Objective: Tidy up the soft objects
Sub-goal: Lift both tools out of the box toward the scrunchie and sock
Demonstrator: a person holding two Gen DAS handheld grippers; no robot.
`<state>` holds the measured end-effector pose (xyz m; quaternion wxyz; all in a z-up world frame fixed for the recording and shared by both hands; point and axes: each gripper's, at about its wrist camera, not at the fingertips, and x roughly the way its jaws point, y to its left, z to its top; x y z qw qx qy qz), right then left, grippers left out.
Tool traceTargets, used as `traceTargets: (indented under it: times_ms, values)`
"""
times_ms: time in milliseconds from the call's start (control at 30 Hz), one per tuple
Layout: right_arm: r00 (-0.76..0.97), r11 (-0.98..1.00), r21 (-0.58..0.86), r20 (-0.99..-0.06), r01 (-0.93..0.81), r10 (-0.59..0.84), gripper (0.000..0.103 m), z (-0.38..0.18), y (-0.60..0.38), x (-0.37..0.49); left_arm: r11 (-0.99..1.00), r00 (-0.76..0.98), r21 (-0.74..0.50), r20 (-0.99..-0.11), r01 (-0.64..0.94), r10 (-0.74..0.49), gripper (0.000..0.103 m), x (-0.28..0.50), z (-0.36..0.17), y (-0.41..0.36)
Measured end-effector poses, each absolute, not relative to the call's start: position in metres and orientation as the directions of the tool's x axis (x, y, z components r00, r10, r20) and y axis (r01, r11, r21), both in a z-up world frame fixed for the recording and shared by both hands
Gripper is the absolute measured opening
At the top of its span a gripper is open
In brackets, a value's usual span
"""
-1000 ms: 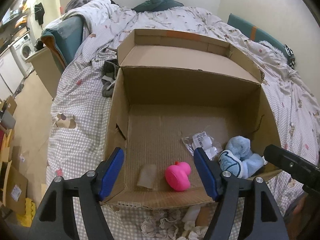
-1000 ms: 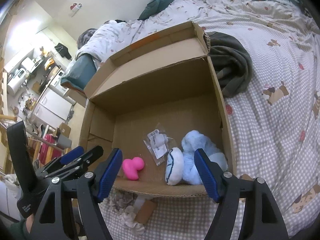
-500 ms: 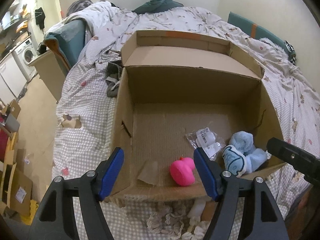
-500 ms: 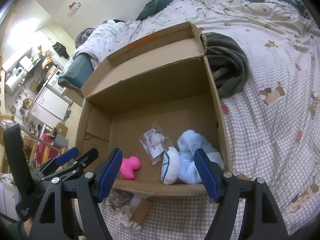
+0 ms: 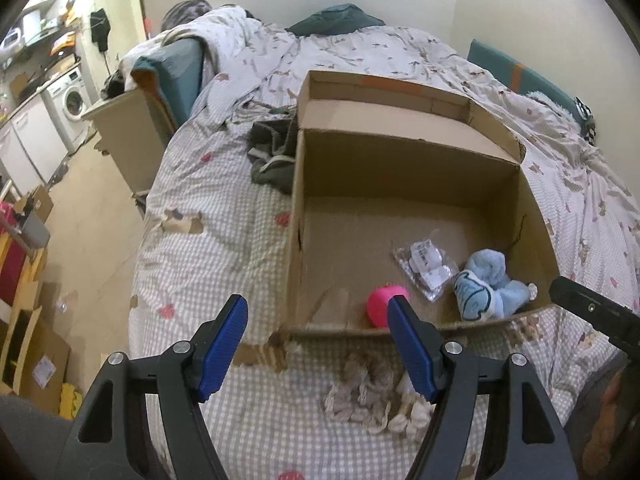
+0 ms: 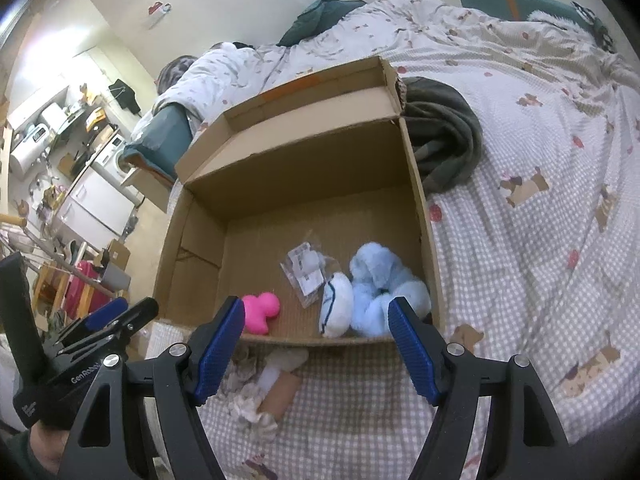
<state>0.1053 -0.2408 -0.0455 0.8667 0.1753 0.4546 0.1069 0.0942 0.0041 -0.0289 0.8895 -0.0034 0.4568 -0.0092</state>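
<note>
An open cardboard box (image 5: 304, 184) (image 6: 416, 184) lies on the bed. Inside it near the front wall are a pink soft toy (image 5: 380, 304) (image 6: 262, 310), a clear plastic packet (image 5: 426, 270) (image 6: 306, 270) and a light blue plush (image 5: 486, 286) (image 6: 378, 292). On the sheet in front of the box lies a beige knitted piece (image 5: 368, 396) (image 6: 250, 398) with a cardboard tag (image 6: 282, 394). My left gripper (image 5: 318, 338) hangs open above the sheet at the box's front left corner, holding nothing. My right gripper (image 6: 316, 344) is open over the box's front edge, empty.
A dark grey garment (image 5: 274, 156) (image 6: 444, 136) lies bunched on the checked bedsheet (image 5: 208, 264) beside the box. The bed's edge drops to the floor (image 5: 92, 224) at left, where cartons and a washing machine (image 5: 70, 100) stand. Pillows and a duvet fill the far end.
Both grippers have drawn back from the box toward the near side; the left one also shifted left. The box and toys now sit farther right and lower in the left view. Jaws unchanged.
</note>
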Motion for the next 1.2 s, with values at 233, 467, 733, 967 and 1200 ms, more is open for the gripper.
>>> traceTargets:
  times_ms: [233,467,733,967,1200]
  values:
    - [0.560,0.909,0.416,-0.747,-0.029,0.359,0.078,-0.045,-0.236,0.090,0.999,0.571,-0.032,-0.821,-0.023,-0.013,0.070,0.076,-0.030,0.011]
    - [0.545,0.905,0.422,-0.749,-0.044,0.376,0.078,-0.047,-0.226,0.072,0.999,0.534,-0.026,-0.845,-0.030,-0.006,0.070,0.061,-0.040,0.008]
    - [0.516,0.900,0.433,-0.759,-0.058,0.398,0.078,-0.053,-0.215,0.062,0.998,0.503,-0.033,-0.865,-0.051,-0.002,0.070,0.054,-0.050,0.008]
    - [0.540,0.913,0.402,-0.755,-0.066,0.371,0.078,-0.060,-0.208,0.061,0.997,0.512,-0.009,-0.858,-0.074,0.031,0.070,0.059,-0.055,0.011]
    - [0.507,0.939,0.338,-0.798,-0.070,0.325,0.078,-0.070,-0.198,0.066,0.995,0.478,-0.027,-0.878,-0.096,0.022,0.070,0.068,-0.066,0.016]
